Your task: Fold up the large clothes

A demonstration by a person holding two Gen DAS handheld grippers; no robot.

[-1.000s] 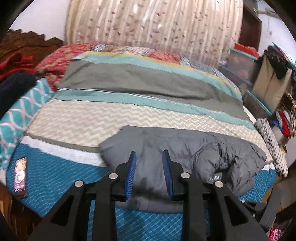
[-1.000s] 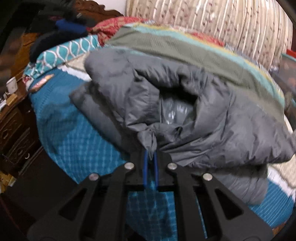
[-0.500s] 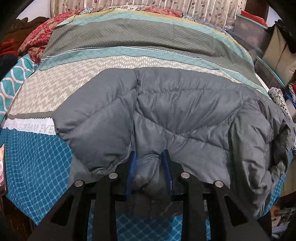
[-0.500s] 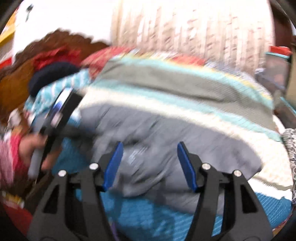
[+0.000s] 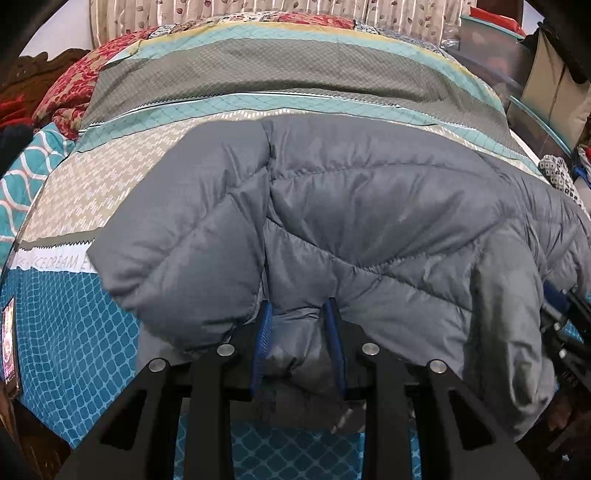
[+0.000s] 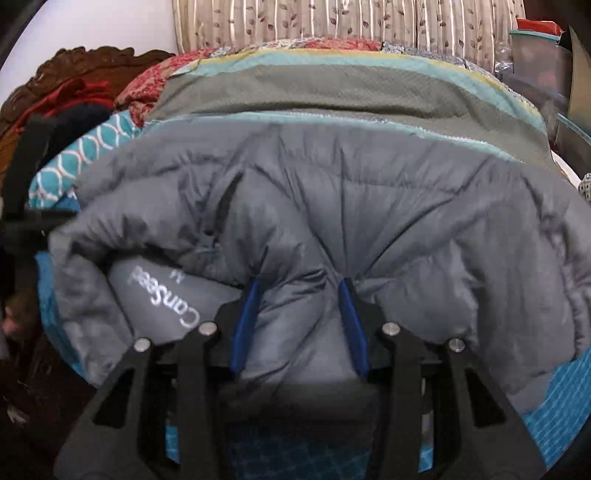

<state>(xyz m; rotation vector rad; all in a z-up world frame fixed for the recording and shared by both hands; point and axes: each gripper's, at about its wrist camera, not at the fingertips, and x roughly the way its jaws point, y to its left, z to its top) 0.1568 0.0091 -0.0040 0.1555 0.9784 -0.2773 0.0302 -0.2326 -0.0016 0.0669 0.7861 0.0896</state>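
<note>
- Since 1 second ago, the left tool (image 5: 298, 345) has come down from above the bed onto the grey puffer jacket (image 5: 369, 229), which now fills the middle of the left wrist view instead of lying small in its lower half.
- Over the same second the right tool (image 6: 298, 325) let go of the thin pinch of fabric it held, swung across, and now sits over a thicker fold at the jacket's near edge.
- Left tool: its 2 blue pads (image 5: 263, 339) press on a puffed fold of the jacket at lower centre of the frame, gripping it.
- Right tool: its jaws are closing, with a bulge of the jacket between the blue pads (image 6: 243, 325); the fabric puckers at both tips, so the pads press on it.
- Jacket: it lies bunched on the bed (image 5: 74, 332), over the teal patterned band of the bedspread near the lower edge, reaching up to the beige zigzag band.
- An inner panel (image 6: 162, 295) with white lettering shows at lower left of the right wrist view, just left of the right tool.
- A phone (image 5: 8, 343) lies at the bed's far left edge in the left wrist view.
- Patterned curtains (image 6: 332, 18) hang along the top of the right wrist view.
</note>
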